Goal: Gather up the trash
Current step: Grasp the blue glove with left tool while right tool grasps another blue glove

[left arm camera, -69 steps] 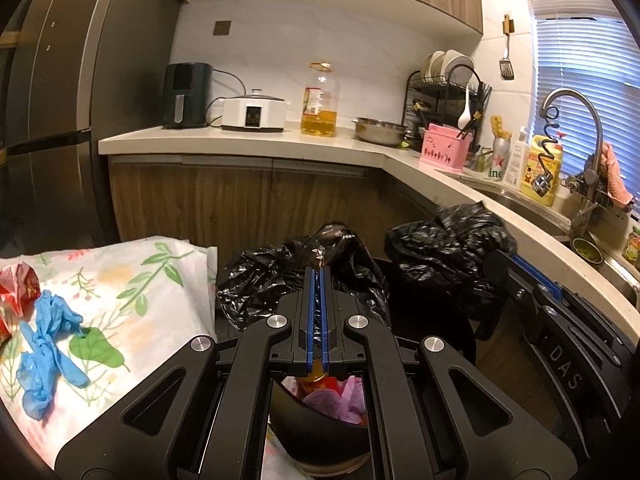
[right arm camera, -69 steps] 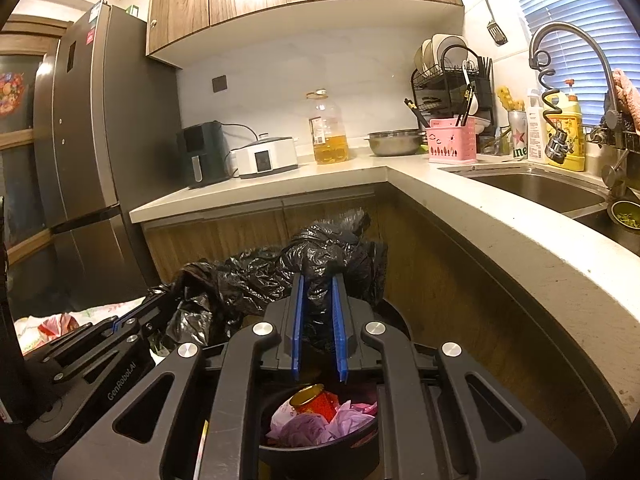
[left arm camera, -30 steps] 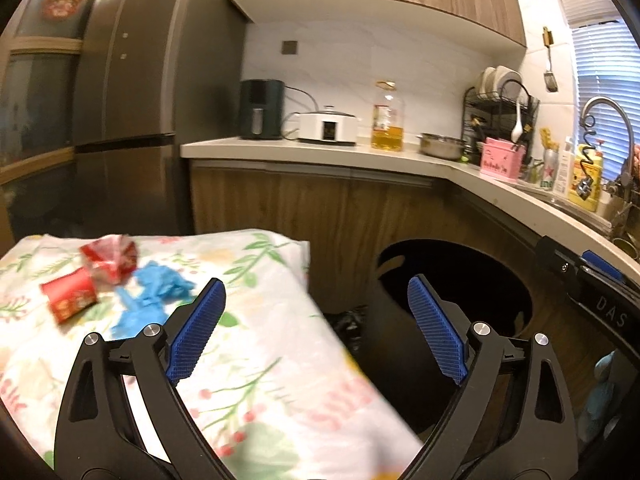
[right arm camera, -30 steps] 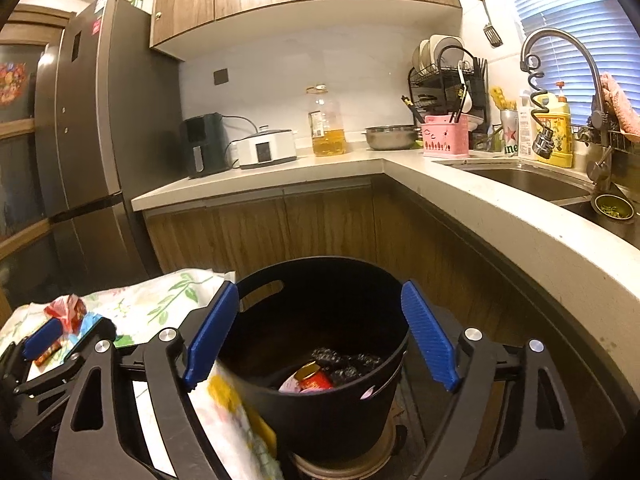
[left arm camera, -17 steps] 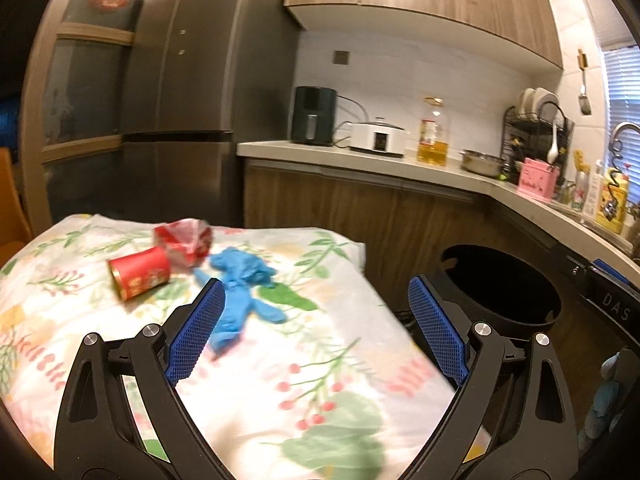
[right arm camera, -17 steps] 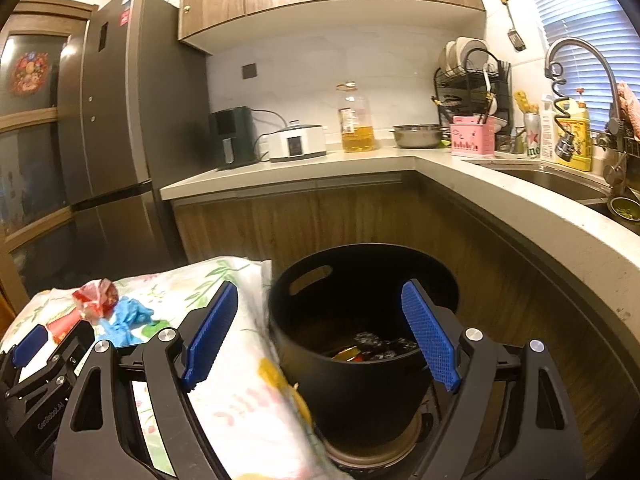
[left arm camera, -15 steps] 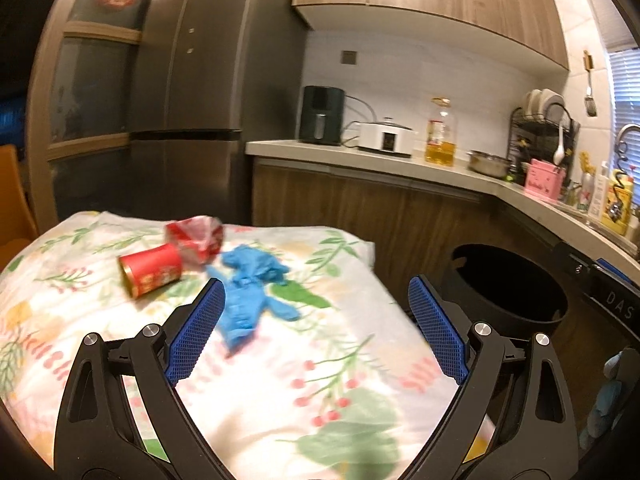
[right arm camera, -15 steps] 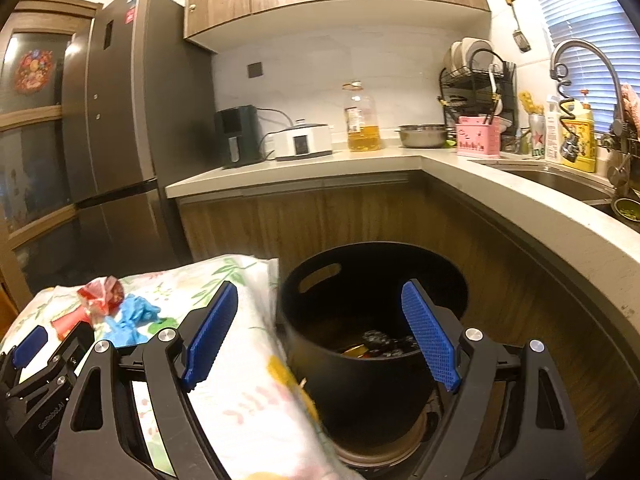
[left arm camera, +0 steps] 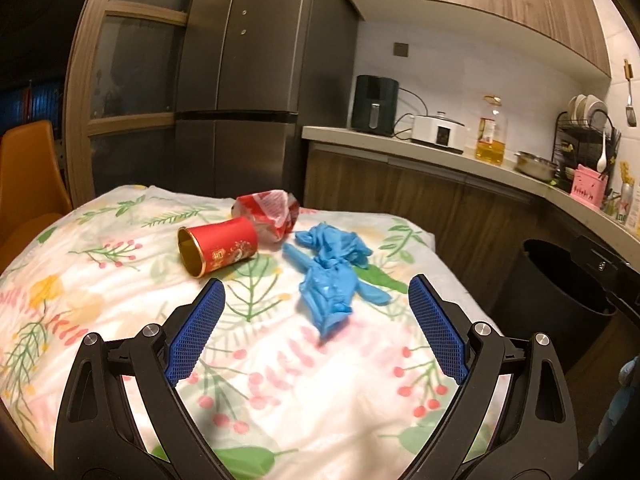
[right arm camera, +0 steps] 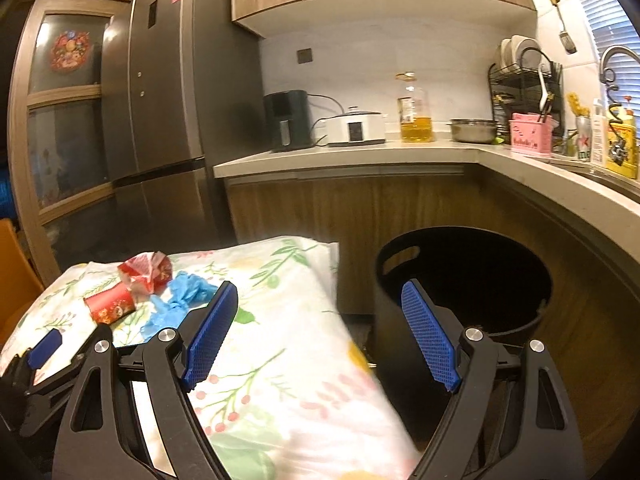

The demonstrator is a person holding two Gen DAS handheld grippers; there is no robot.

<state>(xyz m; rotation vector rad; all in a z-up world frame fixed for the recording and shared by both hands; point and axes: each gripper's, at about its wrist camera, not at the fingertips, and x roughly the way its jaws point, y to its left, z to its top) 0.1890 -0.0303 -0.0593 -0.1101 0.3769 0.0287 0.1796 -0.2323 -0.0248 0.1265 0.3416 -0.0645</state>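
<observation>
Tipped red can (left arm camera: 219,249), crumpled wrapper (left arm camera: 269,209), blue gloves (left arm camera: 331,276)

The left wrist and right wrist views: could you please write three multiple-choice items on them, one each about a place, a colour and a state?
1. Where does the red cup lie?
A. in the black bin
B. on the floral tablecloth
C. on the kitchen counter

2. What colour are the crumpled gloves?
A. blue
B. yellow
C. white

3. How do the left gripper's jaws stand?
A. shut on the gloves
B. shut on nothing
C. open, holding nothing

Answers:
1 B: the cup lies on its side on the floral tablecloth, beside the red wrapper.
2 A: they are plainly blue.
3 C: the jaws stand wide apart, with the gloves ahead of them; the right gripper is open too, near the black bin.
</observation>
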